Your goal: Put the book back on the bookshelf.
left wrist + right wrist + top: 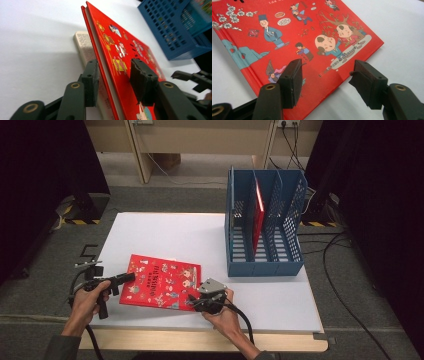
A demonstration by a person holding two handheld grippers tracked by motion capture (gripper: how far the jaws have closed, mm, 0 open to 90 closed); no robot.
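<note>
Now red book (pixel 125 62) between left hand-held gripper (pixel 113 80) jaws

White table (pixel 165 232), red picture book (pixel 162 282) near its front edge, blue file rack (pixel 264 262) at right

Book (pixel 162 282) lies flat on the table (pixel 165 232), near-left part, toward the near edge. A second, thinner book (pixel 83 46) lies under it, its edge showing past the far-left side. File rack (pixel 264 225) stands on the far-right part of the table, well apart from the flat book. One book (pixel 258 212) stands upright in the rack's second compartment from the left. Left gripper (pixel 125 278) at the flat book's left edge; right gripper (pixel 200 299) at its near-right corner.
</note>
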